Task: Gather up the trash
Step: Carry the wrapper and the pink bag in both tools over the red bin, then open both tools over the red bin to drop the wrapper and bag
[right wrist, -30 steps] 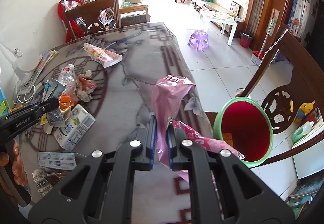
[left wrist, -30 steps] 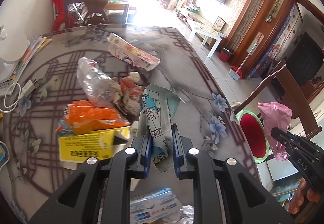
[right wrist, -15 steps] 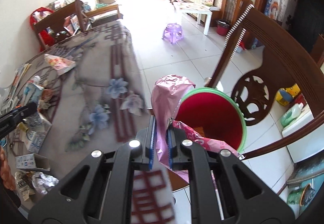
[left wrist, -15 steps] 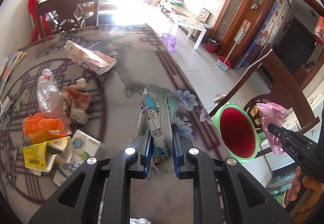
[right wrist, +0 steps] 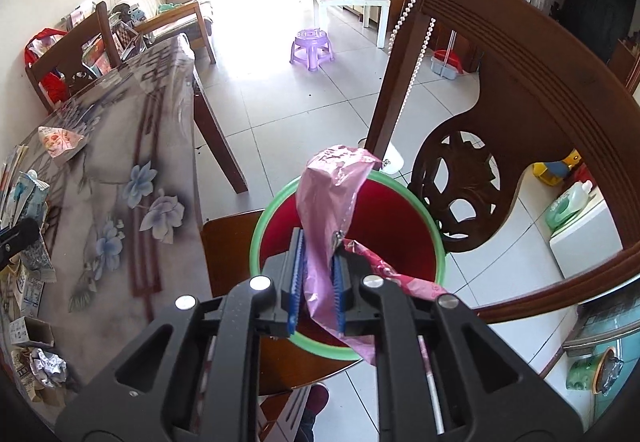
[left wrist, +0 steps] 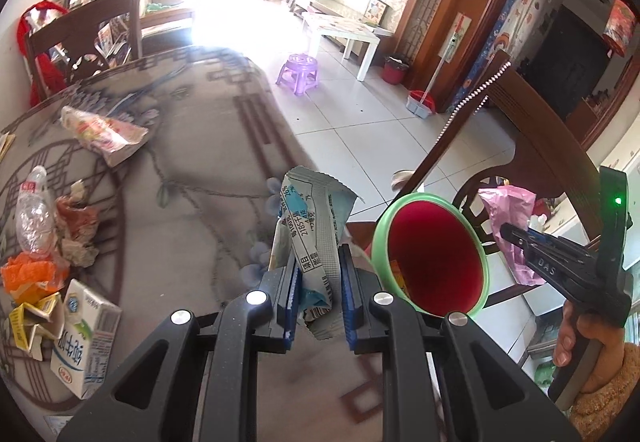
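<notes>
My left gripper is shut on a torn pale blue and white wrapper, above the table's right edge and just left of the bin. The bin is red inside with a green rim and stands on a wooden chair seat. My right gripper hangs over the bin's mouth. A crumpled pink plastic bag is pinched between its blue pads while the jaws are opening slightly. In the left wrist view the right gripper and its pink bag show beyond the bin, held by a hand.
Trash lies on the patterned table: a milk carton, a clear bottle, an orange wrapper, a pink-white packet. The carved chair back rises right of the bin. A purple stool stands on the tiled floor.
Both grippers have swung right, away from the trash pile. The right one went from over the table to above the bin's mouth. The left one reached the table's edge beside the bin.
</notes>
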A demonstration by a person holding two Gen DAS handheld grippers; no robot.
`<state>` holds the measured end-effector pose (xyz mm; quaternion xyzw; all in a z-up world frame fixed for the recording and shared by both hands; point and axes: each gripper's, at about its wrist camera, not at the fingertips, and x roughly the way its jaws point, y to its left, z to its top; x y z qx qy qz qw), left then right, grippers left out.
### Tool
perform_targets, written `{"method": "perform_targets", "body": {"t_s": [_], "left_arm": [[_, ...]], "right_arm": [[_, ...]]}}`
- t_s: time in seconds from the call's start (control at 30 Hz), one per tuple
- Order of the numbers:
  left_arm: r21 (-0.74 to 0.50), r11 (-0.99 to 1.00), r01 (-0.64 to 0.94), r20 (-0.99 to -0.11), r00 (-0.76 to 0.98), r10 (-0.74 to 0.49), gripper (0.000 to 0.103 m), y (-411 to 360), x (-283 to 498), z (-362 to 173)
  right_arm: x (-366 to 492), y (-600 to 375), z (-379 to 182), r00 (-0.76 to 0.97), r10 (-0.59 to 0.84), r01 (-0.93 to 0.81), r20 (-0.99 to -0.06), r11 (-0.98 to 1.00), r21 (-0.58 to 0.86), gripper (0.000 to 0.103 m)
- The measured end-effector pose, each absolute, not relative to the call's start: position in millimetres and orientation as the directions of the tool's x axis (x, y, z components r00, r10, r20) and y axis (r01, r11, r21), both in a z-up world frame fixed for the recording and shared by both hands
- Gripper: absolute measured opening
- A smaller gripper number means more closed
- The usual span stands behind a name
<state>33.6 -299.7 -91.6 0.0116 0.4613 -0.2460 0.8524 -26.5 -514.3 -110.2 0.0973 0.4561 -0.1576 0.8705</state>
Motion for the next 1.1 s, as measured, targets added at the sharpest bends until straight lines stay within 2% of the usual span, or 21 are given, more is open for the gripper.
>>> {"method": "perform_targets", "body": {"t_s": [0.07,0.13,0.2,0.77,0.8,0.87,0.9,1.1], "left_arm": [[-0.2,0.868,0.454,-0.794,0.444,-0.415,0.015,-314.5,32.1,-91.5],[-0.204,0.857,0.473,-0.797,0.428,-0.426,0.015,-330.0,32.0,-92.8],[-0.215,0.846,0.487,-0.799,0.41,-0.44,0.015,-341.8,33.0,-94.9],[-0.234,0.644,0.728,-0.806,0.225,-0.547,0.017,-485.9,24.8,-114.6],[-0.23,0.632,0.74,-0.803,0.222,-0.553,0.019,-491.9,23.9,-114.4],[-0.214,0.616,0.758,-0.802,0.224,-0.554,0.043,-499.9,22.5,-113.8],[-0.204,0.615,0.762,-0.8,0.232,-0.553,0.061,-502.2,21.7,-112.8],[-0.241,0.633,0.736,-0.773,0.249,-0.583,0.063,-478.5,16.7,-94.5]], "right_arm": [[-24.6,-521.5,-112.6,0.537,-0.175,0.361,-0.825,0.932,0.037,0.013],[-22.8,-529.0,-114.9,0.543,-0.156,0.36,-0.825,0.931,0.061,0.018],[-22.6,-536.8,-116.7,0.543,-0.161,0.376,-0.824,0.924,0.067,0.043],[-80.7,-594.7,-97.1,0.535,-0.325,0.572,-0.78,0.819,0.051,0.044],[-84.9,-595.0,-96.1,0.532,-0.334,0.579,-0.778,0.814,0.046,0.044],[-91.3,-595.2,-94.0,0.525,-0.345,0.591,-0.778,0.806,0.041,0.044],[-94.2,-595.0,-93.5,0.523,-0.35,0.597,-0.778,0.802,0.041,0.044],[-109.0,-589.7,-85.7,0.516,-0.367,0.618,-0.774,0.785,0.04,0.046]]}}
